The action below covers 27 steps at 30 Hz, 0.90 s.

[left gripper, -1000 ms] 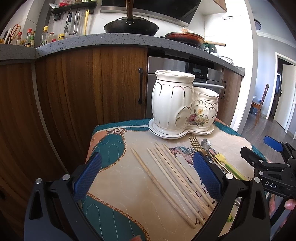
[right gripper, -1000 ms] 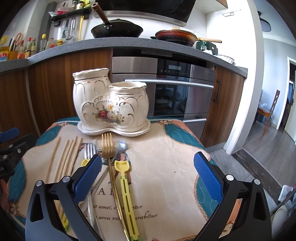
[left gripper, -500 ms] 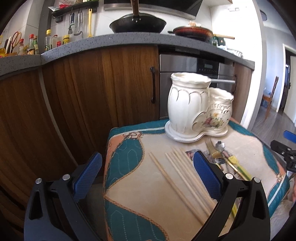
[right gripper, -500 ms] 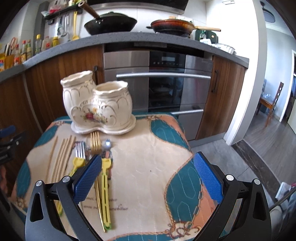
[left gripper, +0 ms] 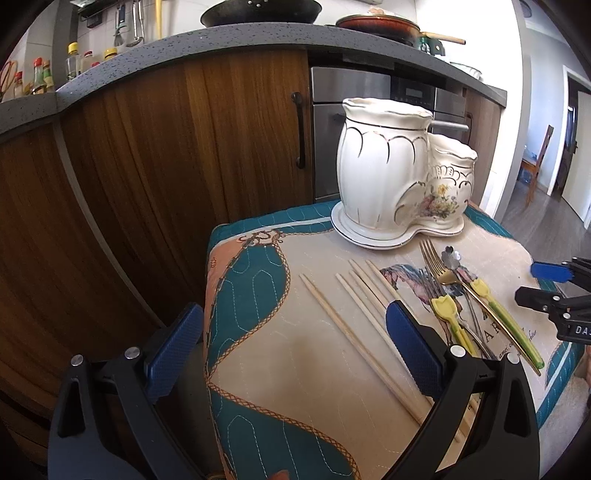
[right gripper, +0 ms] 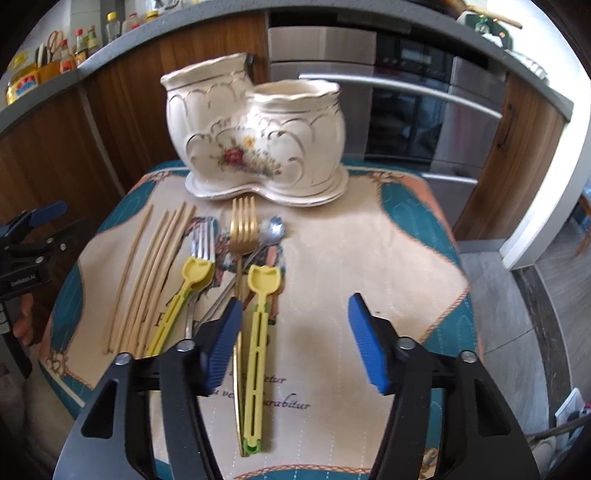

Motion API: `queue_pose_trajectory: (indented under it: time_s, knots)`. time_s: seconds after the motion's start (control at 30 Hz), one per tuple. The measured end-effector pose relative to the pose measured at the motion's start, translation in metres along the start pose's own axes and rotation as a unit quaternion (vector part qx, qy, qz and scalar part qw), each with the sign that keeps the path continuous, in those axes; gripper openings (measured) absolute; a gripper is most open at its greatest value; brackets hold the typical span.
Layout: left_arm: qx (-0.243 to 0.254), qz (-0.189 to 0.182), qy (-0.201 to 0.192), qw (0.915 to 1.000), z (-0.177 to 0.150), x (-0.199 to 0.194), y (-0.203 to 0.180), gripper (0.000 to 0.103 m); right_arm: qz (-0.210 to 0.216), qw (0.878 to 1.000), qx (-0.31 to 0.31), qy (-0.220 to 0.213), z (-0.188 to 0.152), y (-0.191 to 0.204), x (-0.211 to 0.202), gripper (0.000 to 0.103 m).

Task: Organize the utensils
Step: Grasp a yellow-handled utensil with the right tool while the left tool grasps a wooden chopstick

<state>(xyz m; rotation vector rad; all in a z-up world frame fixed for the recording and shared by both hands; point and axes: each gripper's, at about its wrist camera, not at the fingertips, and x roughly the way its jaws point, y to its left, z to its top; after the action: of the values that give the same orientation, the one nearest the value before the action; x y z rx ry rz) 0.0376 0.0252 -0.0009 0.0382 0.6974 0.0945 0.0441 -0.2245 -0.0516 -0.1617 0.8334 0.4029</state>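
A cream ceramic two-pot utensil holder (left gripper: pixel 399 177) (right gripper: pixel 255 136) stands at the back of a small cloth-covered table (left gripper: pixel 295 369) (right gripper: pixel 369 258); both pots look empty. Several wooden chopsticks (left gripper: pixel 354 325) (right gripper: pixel 147 280) lie left of a gold fork (left gripper: pixel 439 269) (right gripper: pixel 242 229), a silver fork with a yellow handle (right gripper: pixel 195 273), a yellow-handled utensil (right gripper: pixel 258 332) and a small spoon (right gripper: pixel 275 227). My left gripper (left gripper: pixel 291 354) is open and empty over the table's left front. My right gripper (right gripper: pixel 295 339) is open and empty, above the cloth beside the yellow handle.
Wooden kitchen cabinets (left gripper: pixel 147 166) and a steel oven (right gripper: pixel 406 107) stand close behind the table. Pans (left gripper: pixel 258 11) and bottles (left gripper: pixel 74 62) sit on the grey counter above. Floor drops away right of the table (right gripper: pixel 517 314).
Both grippers have moved closer over the table and lower; the right one now looks down on the forks. Its jaws stand a little narrower. Nothing has been picked up.
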Motion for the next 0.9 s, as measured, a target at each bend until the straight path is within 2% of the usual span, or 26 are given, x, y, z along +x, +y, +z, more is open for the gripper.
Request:
queue_pose_trajectory:
  time_s: [0.07, 0.13, 0.27, 0.4, 0.6, 0.7, 0.77, 0.9]
  knots:
    - [0.002, -0.007, 0.027, 0.9996, 0.0, 0.008, -0.001, 0.097, 0.01, 1.0, -0.009, 0.014, 0.001, 0.003, 0.006, 0.048]
    - [0.004, -0.019, 0.039, 0.9991, -0.001, 0.012, -0.001, 0.097, 0.012, 0.999, -0.018, 0.026, 0.002, 0.006, 0.011, 0.036]
    - [0.023, -0.012, 0.051, 0.9983, -0.004, 0.02, -0.005, 0.097, 0.027, 0.998, -0.028, 0.048, -0.001, 0.009, 0.018, 0.031]
    - [0.027, -0.015, 0.068, 0.9972, -0.005, 0.028, -0.006, 0.097, 0.023, 0.997, -0.049, 0.063, -0.006, 0.011, 0.022, 0.029]
    - [0.052, -0.027, 0.098, 0.9935, -0.002, 0.042, -0.021, 0.075, 0.028, 0.997, -0.049, 0.057, -0.007, 0.009, 0.025, 0.014]
    - [0.071, -0.029, 0.122, 0.9896, -0.002, 0.05, -0.033, 0.059, 0.028, 0.997, -0.052, 0.055, -0.007, 0.009, 0.026, 0.012]
    - [0.065, -0.037, 0.142, 0.987, -0.005, 0.056, -0.036, 0.051, 0.031, 0.997, -0.049, 0.054, -0.007, 0.008, 0.026, 0.011]
    - [0.039, -0.057, 0.152, 0.9859, -0.006, 0.059, -0.03, 0.037, 0.037, 0.997, -0.042, 0.051, -0.009, 0.005, 0.024, 0.011]
